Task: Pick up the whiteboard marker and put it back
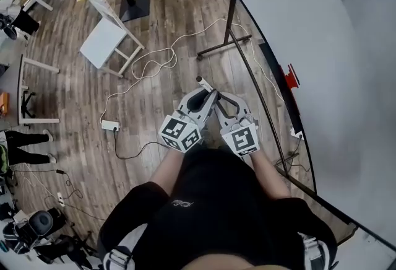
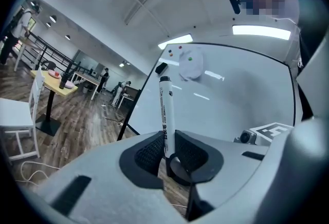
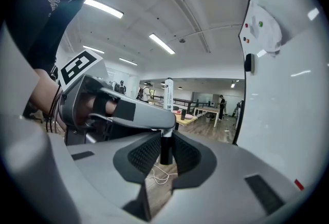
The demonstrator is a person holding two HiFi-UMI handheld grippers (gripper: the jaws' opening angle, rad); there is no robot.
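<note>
**Marker pinched from both sides**

The left tongs [image 2: 167, 148] pinch the whiteboard marker [image 2: 164, 110] by its white barrel. The right tongs [image 3: 164, 150] seem clamped on its black end. It hangs in the air beside the whiteboard [image 1: 322, 46], long axis crossing both tongs, free end pointing away from the person.

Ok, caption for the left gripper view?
Left claw clamps a white cylindrical whiteboard marker, large white whiteboard behind.

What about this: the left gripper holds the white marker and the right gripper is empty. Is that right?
Not quite. The right gripper isn't empty: the right gripper view shows its jaws closed on the marker at its dark end. The left gripper does hold the white marker.
</note>
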